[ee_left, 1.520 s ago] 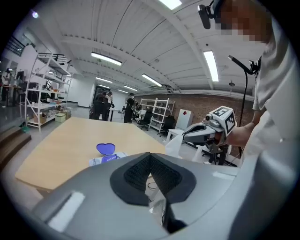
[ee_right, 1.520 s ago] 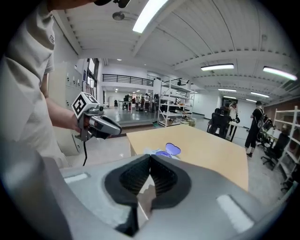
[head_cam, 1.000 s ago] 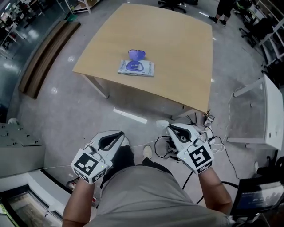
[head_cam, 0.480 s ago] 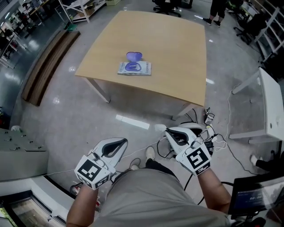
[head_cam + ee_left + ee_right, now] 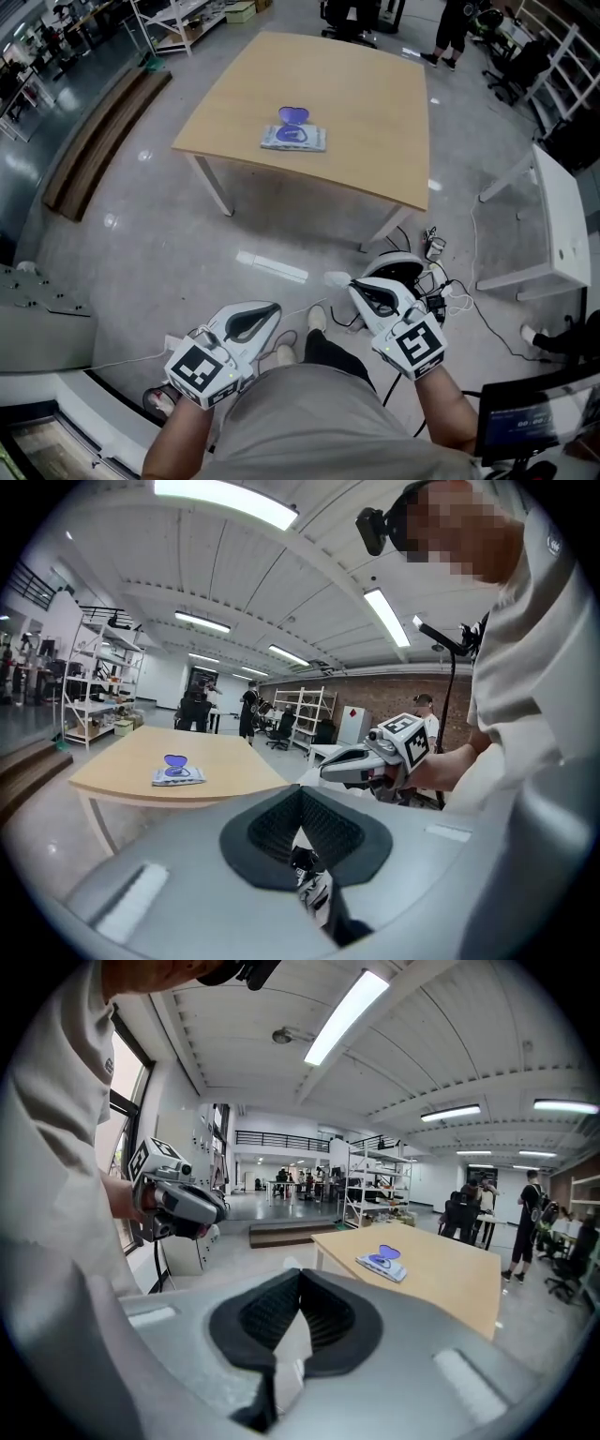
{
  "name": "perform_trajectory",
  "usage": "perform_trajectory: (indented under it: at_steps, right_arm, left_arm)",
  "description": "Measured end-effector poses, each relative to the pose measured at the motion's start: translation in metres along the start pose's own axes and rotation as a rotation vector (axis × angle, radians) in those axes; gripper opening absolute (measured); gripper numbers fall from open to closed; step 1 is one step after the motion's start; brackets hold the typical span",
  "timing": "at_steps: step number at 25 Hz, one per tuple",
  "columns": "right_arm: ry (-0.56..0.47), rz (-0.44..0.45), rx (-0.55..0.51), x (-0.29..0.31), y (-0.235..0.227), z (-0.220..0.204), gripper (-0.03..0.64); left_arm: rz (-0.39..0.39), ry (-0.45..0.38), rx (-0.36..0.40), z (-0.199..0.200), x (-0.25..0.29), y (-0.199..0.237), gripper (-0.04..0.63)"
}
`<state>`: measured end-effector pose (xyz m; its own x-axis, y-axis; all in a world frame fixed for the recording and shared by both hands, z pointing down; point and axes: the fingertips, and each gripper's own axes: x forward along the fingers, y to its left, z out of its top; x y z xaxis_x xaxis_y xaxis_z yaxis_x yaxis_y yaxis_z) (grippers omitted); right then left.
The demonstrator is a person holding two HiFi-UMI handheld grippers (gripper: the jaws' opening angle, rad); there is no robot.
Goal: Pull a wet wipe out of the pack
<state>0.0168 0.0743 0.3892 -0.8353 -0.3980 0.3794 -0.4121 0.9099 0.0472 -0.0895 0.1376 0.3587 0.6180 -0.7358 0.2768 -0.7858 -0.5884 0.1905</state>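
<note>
A flat wet wipe pack (image 5: 293, 138) lies near the front left of the wooden table (image 5: 375, 112), its purple lid (image 5: 292, 114) flipped up. The pack also shows in the left gripper view (image 5: 177, 775) and the right gripper view (image 5: 382, 1265). Both grippers are held low against the person's body, over the floor and far short of the table. My left gripper (image 5: 267, 309) is shut and holds nothing, its pads meeting at the tip (image 5: 300, 794). My right gripper (image 5: 359, 286) is likewise shut and empty (image 5: 300, 1277).
Cables (image 5: 433, 281) lie on the grey floor by the table's near right leg. A white desk (image 5: 558, 234) stands at the right. A long wooden bench (image 5: 94, 131) runs along the left. Shelving, office chairs and people stand beyond the table.
The table and pack have drifted up and to the right in the head view as the view shifted. Both grippers sit slightly lower in it, still shut and close to the body.
</note>
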Motion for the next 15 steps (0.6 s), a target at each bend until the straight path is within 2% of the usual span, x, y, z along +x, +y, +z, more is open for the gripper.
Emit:
perform_trajectory:
  at_steps: [6, 9, 15]
  right_arm:
    - [-0.026, -0.03, 0.027, -0.032, 0.056, 0.009, 0.003]
    - [-0.026, -0.013, 0.026, -0.041, 0.069, 0.002, 0.003]
    - [-0.04, 0.039, -0.025, -0.051, 0.074, 0.008, 0.003]
  left_arm:
    - [-0.032, -0.025, -0.006, -0.008, -0.046, -0.036, 0.003]
    - [-0.037, -0.031, -0.016, -0.013, -0.05, -0.049, 0.003]
    - [-0.004, -0.034, 0.018, -0.019, -0.039, -0.058, 0.003]
